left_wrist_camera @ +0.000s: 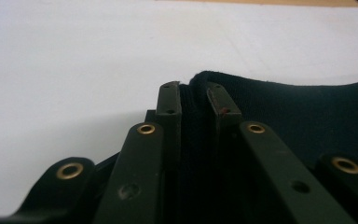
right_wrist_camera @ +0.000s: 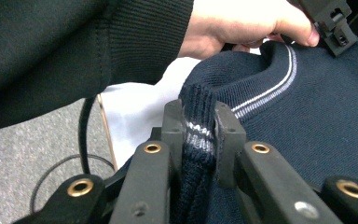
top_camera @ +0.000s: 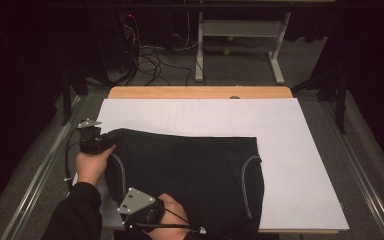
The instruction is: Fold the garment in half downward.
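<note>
Garment [right_wrist_camera: 317, 116]: dark knitted cloth, ribbed at the striped edge. Table cover [top_camera: 290, 150]: smooth matt white sheet over a wooden table edge [top_camera: 200, 92]. Brass-coloured rivets sit in matt black jaws

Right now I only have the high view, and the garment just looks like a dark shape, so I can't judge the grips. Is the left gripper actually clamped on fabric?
Observer: Yes. In the left gripper view the left gripper has its jaws closed on a dark fold of the sweater.
Operator: And the right one, under that grey plate?
Observer: The right gripper is shut on a ribbed edge with pale stripes.
Operator: Is the garment black?
Observer: In the right gripper view it reads navy, with a pale double stripe along the trim.
</note>
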Motion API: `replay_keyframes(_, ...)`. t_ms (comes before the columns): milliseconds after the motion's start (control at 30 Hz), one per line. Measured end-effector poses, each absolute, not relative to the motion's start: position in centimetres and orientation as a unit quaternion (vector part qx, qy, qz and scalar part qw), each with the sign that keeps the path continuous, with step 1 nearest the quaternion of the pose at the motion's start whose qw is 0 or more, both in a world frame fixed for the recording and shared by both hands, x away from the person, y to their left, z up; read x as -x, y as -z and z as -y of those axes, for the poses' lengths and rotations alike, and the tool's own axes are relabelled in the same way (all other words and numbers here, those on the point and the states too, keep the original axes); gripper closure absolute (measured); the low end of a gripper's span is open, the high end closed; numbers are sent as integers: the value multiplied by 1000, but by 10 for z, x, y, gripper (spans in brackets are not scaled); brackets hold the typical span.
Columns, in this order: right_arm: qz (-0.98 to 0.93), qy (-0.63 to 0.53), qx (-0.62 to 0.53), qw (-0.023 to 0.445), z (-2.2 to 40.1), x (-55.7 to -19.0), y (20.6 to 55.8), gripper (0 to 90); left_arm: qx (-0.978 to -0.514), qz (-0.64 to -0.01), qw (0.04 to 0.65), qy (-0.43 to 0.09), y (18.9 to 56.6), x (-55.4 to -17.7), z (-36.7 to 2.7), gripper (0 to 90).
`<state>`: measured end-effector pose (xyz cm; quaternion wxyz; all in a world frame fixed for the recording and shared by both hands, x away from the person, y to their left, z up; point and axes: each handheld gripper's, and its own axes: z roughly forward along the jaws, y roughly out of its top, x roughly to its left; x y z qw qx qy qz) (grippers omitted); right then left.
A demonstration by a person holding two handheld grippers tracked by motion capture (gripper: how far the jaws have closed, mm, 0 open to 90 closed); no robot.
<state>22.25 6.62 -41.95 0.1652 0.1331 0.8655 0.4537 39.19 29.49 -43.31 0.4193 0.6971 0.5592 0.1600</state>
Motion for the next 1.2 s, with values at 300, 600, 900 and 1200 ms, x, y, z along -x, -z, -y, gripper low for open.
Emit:
replay_keyframes(300, -864, -467, -107, 155, -104, -219, 414, 791, -683, -580, 407, -179, 422, -375, -340, 738)
replay_keyframes(600, -863, -471, -103, 150, -112, -216, 416, 790, -684, -588, 394, -174, 420, -371, -345, 736)
replay_keyframes(900, -845, -494, -127, 161, -72, -218, 401, 789, -700, -569, 393, -179, 394, -377, -311, 736)
replay_keyframes(1200, -821, -517, -164, 180, -5, -217, 390, 788, -720, -536, 395, -195, 370, -389, -239, 736)
